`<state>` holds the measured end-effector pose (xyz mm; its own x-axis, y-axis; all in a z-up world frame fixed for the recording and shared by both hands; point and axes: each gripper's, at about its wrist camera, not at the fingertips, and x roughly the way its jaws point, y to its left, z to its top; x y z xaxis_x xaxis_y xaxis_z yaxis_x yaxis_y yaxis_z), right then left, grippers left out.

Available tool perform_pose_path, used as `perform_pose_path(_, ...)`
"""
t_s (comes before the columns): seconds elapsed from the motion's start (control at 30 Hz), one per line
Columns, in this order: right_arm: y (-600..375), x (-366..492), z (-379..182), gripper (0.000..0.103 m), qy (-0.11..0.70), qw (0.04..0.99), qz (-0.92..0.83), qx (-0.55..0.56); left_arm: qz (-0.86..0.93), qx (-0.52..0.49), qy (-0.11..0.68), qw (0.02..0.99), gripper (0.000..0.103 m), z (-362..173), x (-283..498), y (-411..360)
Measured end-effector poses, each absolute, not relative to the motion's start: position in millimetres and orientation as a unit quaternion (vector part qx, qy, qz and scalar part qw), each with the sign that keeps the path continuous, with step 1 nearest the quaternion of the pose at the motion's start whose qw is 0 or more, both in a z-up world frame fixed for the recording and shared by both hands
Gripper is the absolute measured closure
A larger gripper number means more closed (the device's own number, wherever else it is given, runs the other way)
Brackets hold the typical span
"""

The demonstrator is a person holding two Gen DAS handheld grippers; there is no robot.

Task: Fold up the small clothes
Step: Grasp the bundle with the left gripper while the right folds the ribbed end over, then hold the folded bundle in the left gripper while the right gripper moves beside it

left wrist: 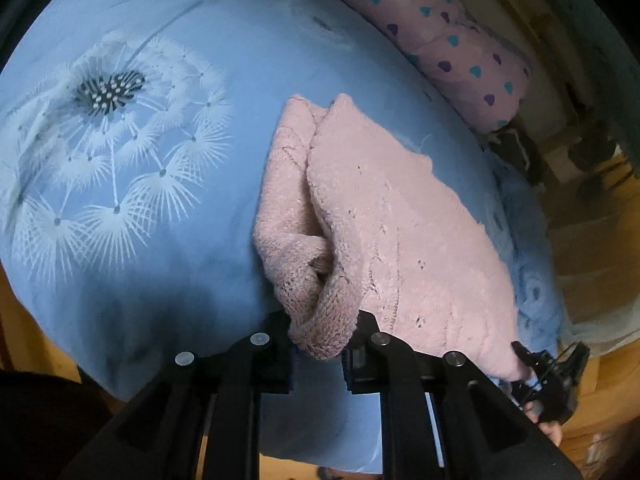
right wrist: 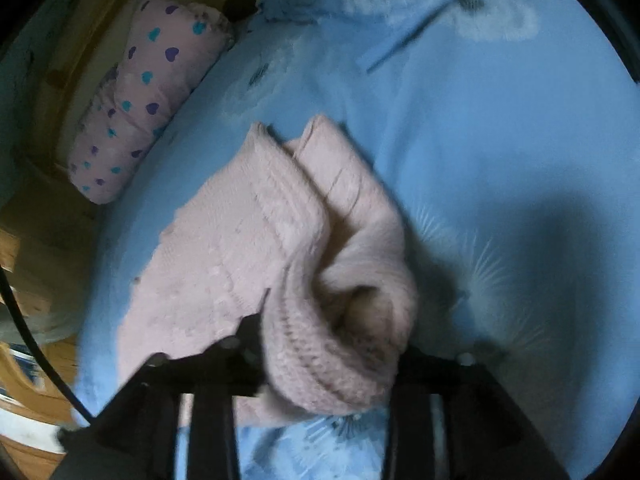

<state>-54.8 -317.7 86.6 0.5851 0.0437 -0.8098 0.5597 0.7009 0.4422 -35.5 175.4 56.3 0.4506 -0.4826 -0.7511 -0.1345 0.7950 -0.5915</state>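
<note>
- Fingers (left wrist: pixel 362 344) of the left gripper (left wrist: pixel 320 354) pinch a ribbed hem of the pink knit sweater (left wrist: pixel 384 224).
- Right gripper (right wrist: pixel 332 364) clamps another bunched hem, nearer the bulk.
- Sweater's long axis runs straight away across the blue bedspread (left wrist: pixel 160 260), toward the heart-print pillow (left wrist: pixel 452 36).

A bedroom in a home, to judge by the bed (left wrist: pixel 168 264) spread with a blue cover printed with white dandelion heads (left wrist: pixel 108 148). Along one edge of the bed, a pink pillow (left wrist: pixel 448 40) dotted with purple and teal hearts, lying against a wooden frame (left wrist: pixel 516 4) with cluttered wooden furniture just beyond. Dim household light, orange-brown wood (left wrist: pixel 596 380) past the near corner of the bed, a pink knit (left wrist: pixel 392 232) lying on the cover.
</note>
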Motion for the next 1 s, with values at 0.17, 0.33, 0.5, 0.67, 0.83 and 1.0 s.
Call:
perform_pose_path(0.17, -315.3, -59.4, 123.2, 0.025, 0.375, 0.844, -0.261, 0.28, -0.118, -0.468, 0.488, 0.727, 0.103, 27.0, -46.4, 211.5)
perform_pose_path(0.33, -264.9, -31.2, 139.3, 0.022, 0.371, 0.881, -0.191, 0.223, -0.129, -0.562, 0.466, 0.671, 0.1, 9.1, -51.3, 226.3)
perform_pose_path(0.5, -144.7, 0.9, 143.8, 0.022, 0.426, 0.898, -0.032, 0.108, -0.12, -0.58, 0.454, 0.665, 0.101, 7.2, -57.0, 230.0)
perform_pose_path(0.67, -29.0, 45.2, 152.6, 0.019, 0.46, 0.882, 0.09, 0.05, -0.1, -0.553, 0.444, 0.698, 0.101, 12.8, -67.8, 222.3)
perform_pose_path(0.83, 63.4, 116.8, 121.1, 0.017, 0.583, 0.803, 0.124, 0.019, -0.087, -0.568, 0.432, 0.695, 0.102, 6.7, -74.4, 223.4)
perform_pose_path(1.0, 122.7, 137.9, 98.2, 0.018, 0.634, 0.761, 0.133, -0.044, -0.094, -0.558, 0.443, 0.695, 0.102, 6.2, -70.1, 224.4)
